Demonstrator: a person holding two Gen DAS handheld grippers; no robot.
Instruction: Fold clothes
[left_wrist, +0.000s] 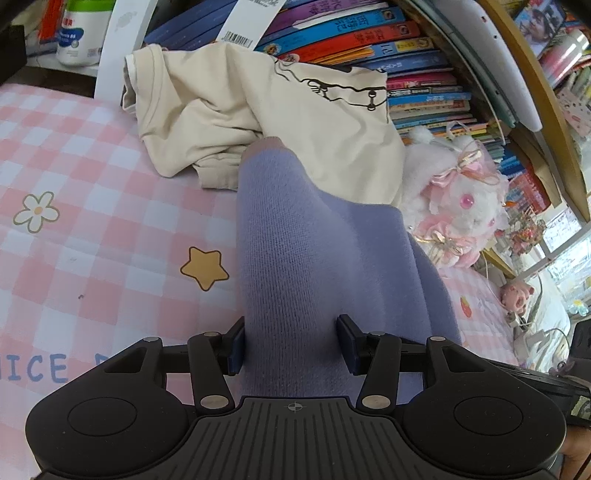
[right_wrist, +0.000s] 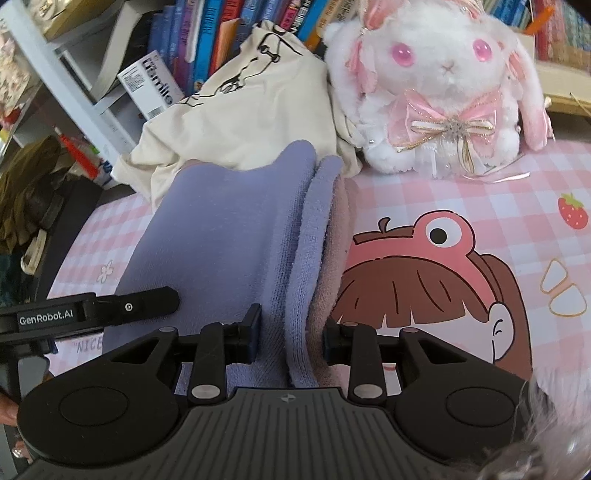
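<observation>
A thick purple knit garment (left_wrist: 295, 240) lies folded lengthwise on the pink checked bed sheet (left_wrist: 92, 258). My left gripper (left_wrist: 291, 345) is shut on its near end, and the cloth fills the gap between the pads. In the right wrist view the purple garment (right_wrist: 229, 229) shows stacked folds with a pinkish layer at its right edge. My right gripper (right_wrist: 290, 338) grips those folds, with both pads against the cloth. A black finger (right_wrist: 147, 301) of the left gripper reaches in over the cloth from the left. A crumpled cream T-shirt (left_wrist: 229, 110) (right_wrist: 240, 118) lies just beyond the garment's far end.
A white plush rabbit (right_wrist: 436, 81) (left_wrist: 461, 199) with pink bows sits on the sheet (right_wrist: 480, 192) to the right of the T-shirt. Rows of books (left_wrist: 369, 48) line the shelf behind. A white bottle (left_wrist: 81, 37) stands at the far left. A small pink toy (left_wrist: 517, 295) lies far right.
</observation>
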